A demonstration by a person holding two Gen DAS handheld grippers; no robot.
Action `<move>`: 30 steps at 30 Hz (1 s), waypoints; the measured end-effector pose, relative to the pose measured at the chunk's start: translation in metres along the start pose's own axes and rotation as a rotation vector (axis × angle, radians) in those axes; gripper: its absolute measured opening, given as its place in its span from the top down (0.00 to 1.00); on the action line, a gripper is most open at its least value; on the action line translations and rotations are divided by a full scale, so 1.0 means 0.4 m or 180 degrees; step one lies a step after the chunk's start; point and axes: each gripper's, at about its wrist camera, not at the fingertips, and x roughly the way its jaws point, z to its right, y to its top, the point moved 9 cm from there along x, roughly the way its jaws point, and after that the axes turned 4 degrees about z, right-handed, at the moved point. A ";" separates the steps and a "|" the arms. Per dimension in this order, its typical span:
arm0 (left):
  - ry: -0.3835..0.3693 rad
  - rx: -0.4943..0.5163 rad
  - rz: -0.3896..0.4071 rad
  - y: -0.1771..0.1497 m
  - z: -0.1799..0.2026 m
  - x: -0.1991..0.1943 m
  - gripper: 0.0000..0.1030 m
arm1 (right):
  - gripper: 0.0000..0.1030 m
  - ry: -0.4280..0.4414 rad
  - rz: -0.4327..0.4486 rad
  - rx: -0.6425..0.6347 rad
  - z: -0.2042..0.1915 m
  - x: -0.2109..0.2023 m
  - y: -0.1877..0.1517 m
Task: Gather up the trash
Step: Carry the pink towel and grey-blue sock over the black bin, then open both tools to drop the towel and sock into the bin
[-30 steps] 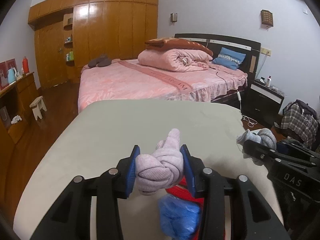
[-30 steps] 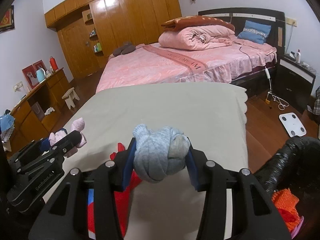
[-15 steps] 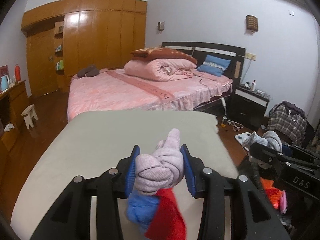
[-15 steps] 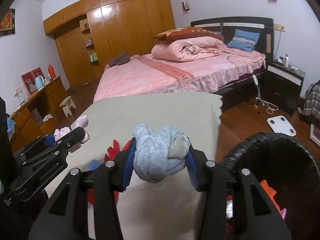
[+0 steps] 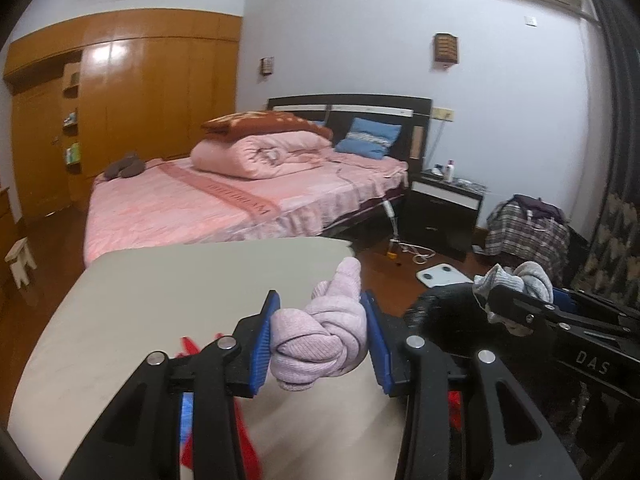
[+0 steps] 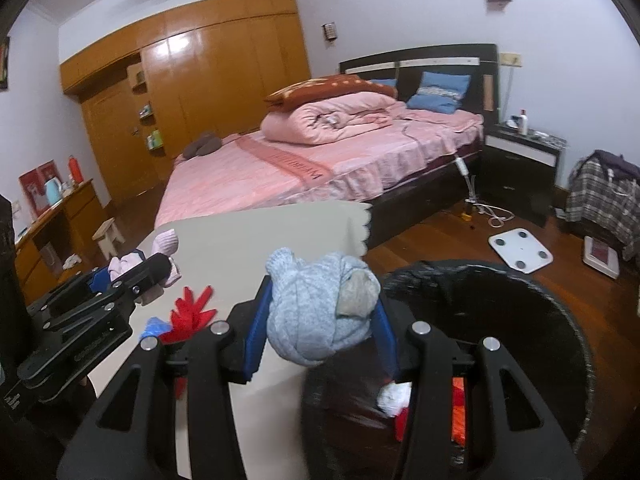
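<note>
The left gripper (image 5: 320, 340) clamps a knotted pink sock (image 5: 320, 350), its free end pointing up and forward, over the beige table (image 5: 168, 300) near the table's right edge. The right gripper (image 6: 320, 316) clamps a knotted grey-blue sock (image 6: 316, 312), long axis crosswise, at the near rim of the black-lined bin (image 6: 552, 300), with open floor (image 6: 436, 236) ahead.

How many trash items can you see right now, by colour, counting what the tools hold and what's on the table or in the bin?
Pink sock ball: 1
Grey-blue sock ball: 1
Red scrap on table: 1
Blue scrap on table: 1
Orange piece in bin: 1
White wad in bin: 1
Total: 6
</note>
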 end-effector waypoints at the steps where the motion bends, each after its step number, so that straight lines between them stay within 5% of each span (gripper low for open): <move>1: -0.0039 0.0014 0.0010 0.002 0.017 0.000 0.60 | 0.57 -0.0028 0.0008 0.0010 0.010 -0.007 -0.002; 30: -0.0921 0.0246 -0.0095 -0.012 0.390 0.126 0.59 | 0.54 -0.0745 0.0057 0.0276 0.353 -0.092 -0.068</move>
